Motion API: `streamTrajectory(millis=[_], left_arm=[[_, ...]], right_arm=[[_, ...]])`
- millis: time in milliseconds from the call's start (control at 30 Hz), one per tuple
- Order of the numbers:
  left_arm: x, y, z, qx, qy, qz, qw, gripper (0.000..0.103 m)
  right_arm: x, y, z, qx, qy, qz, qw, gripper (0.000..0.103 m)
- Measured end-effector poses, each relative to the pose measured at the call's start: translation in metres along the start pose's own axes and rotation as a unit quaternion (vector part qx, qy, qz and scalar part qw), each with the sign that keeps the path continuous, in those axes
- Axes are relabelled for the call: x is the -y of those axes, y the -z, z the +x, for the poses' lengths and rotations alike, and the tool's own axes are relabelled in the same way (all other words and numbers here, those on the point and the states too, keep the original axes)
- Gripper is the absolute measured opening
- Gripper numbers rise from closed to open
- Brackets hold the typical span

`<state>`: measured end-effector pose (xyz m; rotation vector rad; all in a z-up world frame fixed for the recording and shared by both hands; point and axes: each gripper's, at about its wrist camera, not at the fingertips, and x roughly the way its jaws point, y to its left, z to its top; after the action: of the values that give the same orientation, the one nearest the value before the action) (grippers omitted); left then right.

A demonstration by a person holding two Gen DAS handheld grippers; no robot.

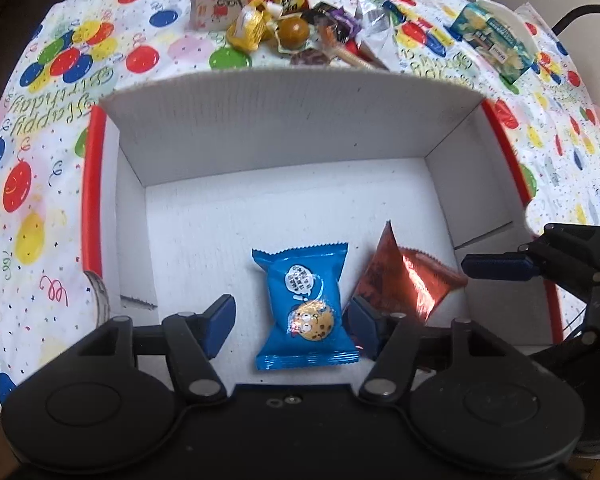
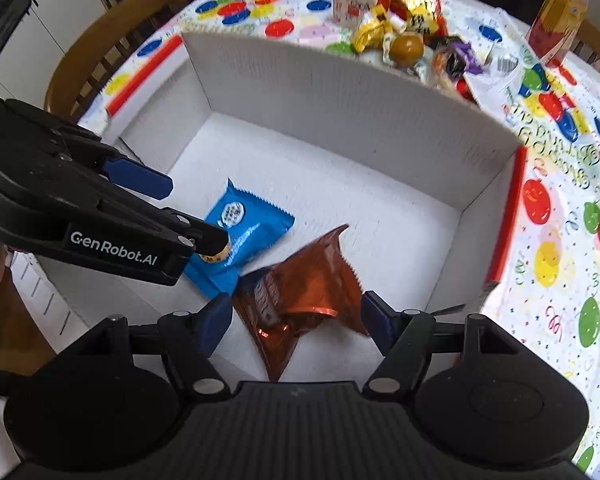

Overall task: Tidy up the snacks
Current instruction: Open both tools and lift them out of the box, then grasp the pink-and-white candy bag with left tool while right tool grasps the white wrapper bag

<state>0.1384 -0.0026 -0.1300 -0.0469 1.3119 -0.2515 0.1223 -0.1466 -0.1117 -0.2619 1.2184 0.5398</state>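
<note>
A white cardboard box (image 1: 292,120) with red edges stands on a birthday tablecloth. On its floor lie a blue cookie packet (image 1: 306,304) and a red foil packet (image 1: 404,284). My left gripper (image 1: 292,326) is open, its fingers on either side of the blue packet. In the right wrist view my right gripper (image 2: 296,320) is open around the red foil packet (image 2: 300,296), which looks blurred. The blue cookie packet (image 2: 248,232) lies just beyond it under the left gripper (image 2: 194,216). One finger (image 1: 496,266) of the right gripper shows at the right of the left wrist view.
A pile of mixed snacks (image 1: 300,20) lies on the tablecloth beyond the box's far wall (image 2: 340,88). A blue-green carton (image 1: 492,40) sits to the far right. A drink bottle (image 2: 560,8) stands at the table's far edge, and a wooden chair (image 2: 100,40) is at the left.
</note>
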Motion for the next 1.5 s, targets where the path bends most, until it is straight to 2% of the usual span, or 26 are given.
streamTrajectory(millis=[200, 300, 500, 1067, 1500], left_arm=[[0.004, -0.001, -0.023, 0.029, 0.003, 0.009, 0.9995, 0.07], [0.007, -0.003, -0.036, 0.048, 0.008, 0.011, 0.9987, 0.074], [0.015, -0.008, -0.064, 0.092, 0.007, 0.027, 0.9953, 0.082], [0.024, -0.04, -0.111, 0.181, -0.008, 0.029, 0.983, 0.102], [0.024, -0.085, -0.107, 0.195, -0.034, 0.023, 0.98, 0.102]], right_arm=[[-0.002, 0.0, -0.028, 0.026, -0.005, -0.003, 1.0, 0.071], [0.001, -0.001, -0.044, 0.044, -0.003, 0.001, 0.999, 0.077], [0.011, -0.007, -0.075, 0.082, 0.006, 0.017, 0.997, 0.083], [0.054, -0.039, -0.134, 0.15, 0.029, 0.063, 0.986, 0.083], [0.099, -0.072, -0.132, 0.15, 0.035, 0.09, 0.984, 0.083]])
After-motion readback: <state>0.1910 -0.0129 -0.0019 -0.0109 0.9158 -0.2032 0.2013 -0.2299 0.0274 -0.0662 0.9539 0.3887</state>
